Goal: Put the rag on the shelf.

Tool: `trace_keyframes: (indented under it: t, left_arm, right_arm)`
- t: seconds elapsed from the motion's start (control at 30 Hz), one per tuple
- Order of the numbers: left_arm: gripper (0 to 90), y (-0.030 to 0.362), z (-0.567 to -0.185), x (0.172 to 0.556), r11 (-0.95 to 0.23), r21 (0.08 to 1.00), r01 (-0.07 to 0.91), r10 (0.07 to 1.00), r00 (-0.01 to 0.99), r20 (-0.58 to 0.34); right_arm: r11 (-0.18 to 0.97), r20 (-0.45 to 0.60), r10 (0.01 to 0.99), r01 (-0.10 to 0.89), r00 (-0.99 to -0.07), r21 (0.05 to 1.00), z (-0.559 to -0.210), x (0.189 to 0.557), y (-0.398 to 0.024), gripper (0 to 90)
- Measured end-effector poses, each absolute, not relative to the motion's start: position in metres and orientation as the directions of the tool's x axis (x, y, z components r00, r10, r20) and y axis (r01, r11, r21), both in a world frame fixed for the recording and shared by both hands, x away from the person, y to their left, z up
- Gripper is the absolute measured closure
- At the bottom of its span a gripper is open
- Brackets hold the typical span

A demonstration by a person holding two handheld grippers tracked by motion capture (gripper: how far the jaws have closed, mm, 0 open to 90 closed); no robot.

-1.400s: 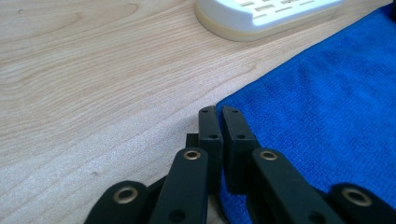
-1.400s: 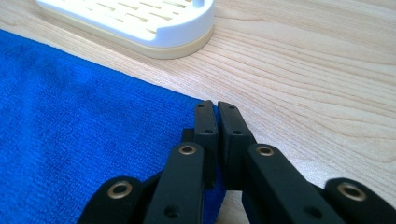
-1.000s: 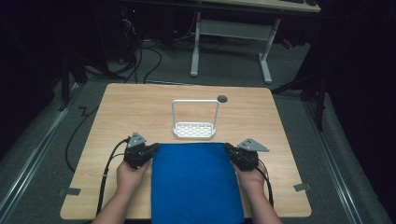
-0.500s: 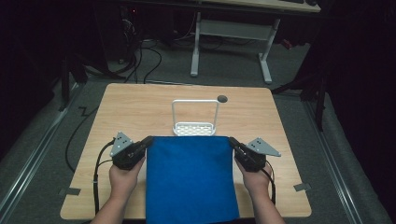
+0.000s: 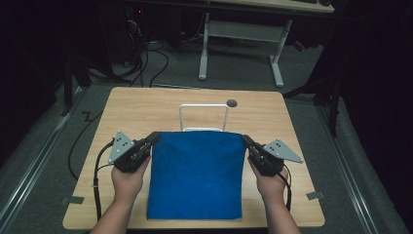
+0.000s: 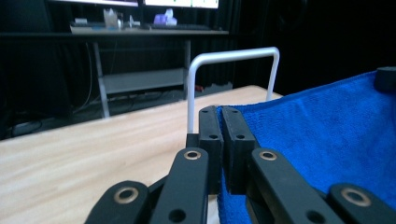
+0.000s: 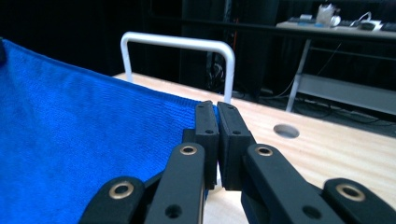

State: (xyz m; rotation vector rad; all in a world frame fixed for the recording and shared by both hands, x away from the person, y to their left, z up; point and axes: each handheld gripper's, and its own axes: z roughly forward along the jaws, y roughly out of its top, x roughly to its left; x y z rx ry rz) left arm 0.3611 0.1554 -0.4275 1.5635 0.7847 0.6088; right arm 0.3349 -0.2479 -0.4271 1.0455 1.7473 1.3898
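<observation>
A blue cloth [image 5: 196, 175] is spread out flat over the middle of the wooden bench [image 5: 146, 107]. It reaches from the near edge of the bench up to the white wire rack [image 5: 203, 116] that stands at the far middle.

The left hand-held gripper [image 5: 155, 138] pinches the far left corner of the cloth. In the left gripper view its two black jaws are pressed together with the blue edge caught between them. The person's left hand [image 5: 127, 178] holds it from the near side.

The right hand-held gripper [image 5: 245, 140] pinches the far right corner of the cloth. In the right gripper view its jaws are also squeezed tight on the blue edge. The right hand [image 5: 269, 184] holds it from the near side.

The far edge of the cloth is pulled straight between the two grippers and sits a little above the bench, just in front of the rack. The rack's white bar rises behind the cloth in both gripper views.

A small round hole [image 5: 232, 103] is in the bench, just right of the rack. A grey desk frame [image 5: 241, 34] stands on the floor far behind the bench.
</observation>
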Motion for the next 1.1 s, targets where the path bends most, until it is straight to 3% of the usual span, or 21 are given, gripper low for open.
trace_keyframes:
  t: [1.1]
  left_arm:
    - [88.2,0.162,-0.322,0.398,-0.001,0.999,-0.051,0.76,0.65,0.034]
  right_arm:
    - [0.105,-0.109,0.904,-0.033,-0.413,0.994,-0.318,0.36,-0.246,88.7]
